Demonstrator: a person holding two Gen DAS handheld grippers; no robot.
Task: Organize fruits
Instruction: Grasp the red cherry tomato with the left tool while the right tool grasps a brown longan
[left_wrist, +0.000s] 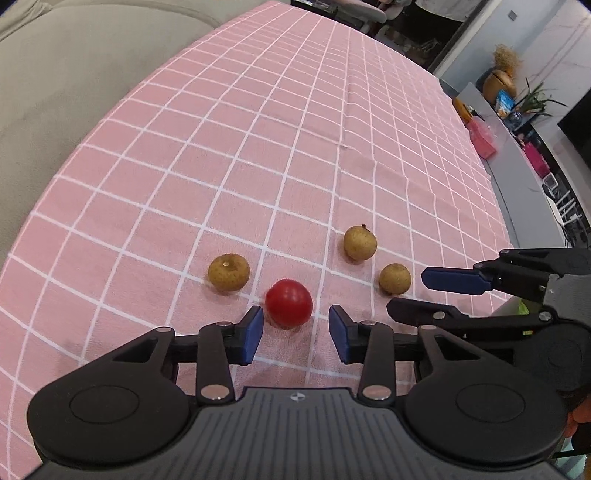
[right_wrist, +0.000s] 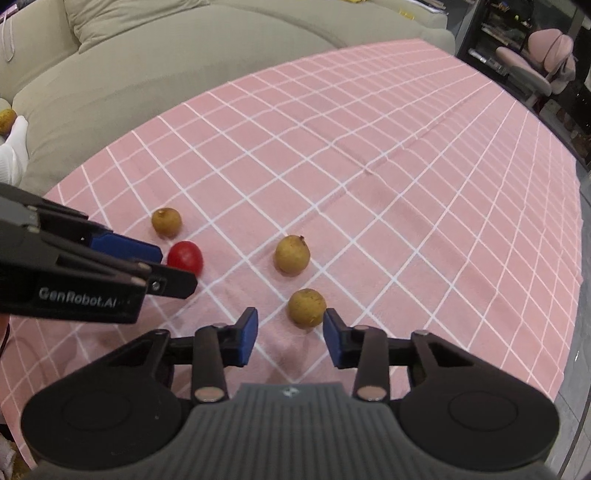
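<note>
A red cherry tomato (left_wrist: 289, 302) lies on the pink checked tablecloth (left_wrist: 258, 147), just ahead of my open left gripper (left_wrist: 296, 325), partly between its blue pads. Three brown longans lie nearby: one left (left_wrist: 228, 272), one further back (left_wrist: 360, 242), one right (left_wrist: 395, 278). My right gripper (right_wrist: 290, 328) is open; the nearest longan (right_wrist: 306, 307) sits just ahead of it, close to its right pad. The other longans (right_wrist: 292, 254) (right_wrist: 166, 221) and the tomato (right_wrist: 185, 257) also show in the right wrist view. Each gripper shows in the other's view, left (right_wrist: 173, 266) and right (left_wrist: 410, 293).
A beige sofa (right_wrist: 147, 55) runs along the table's far side. A white object and another longan (right_wrist: 6, 120) sit at the far left edge. A pink chair (right_wrist: 535, 66) and a cluttered shelf (left_wrist: 509, 122) stand beyond the table.
</note>
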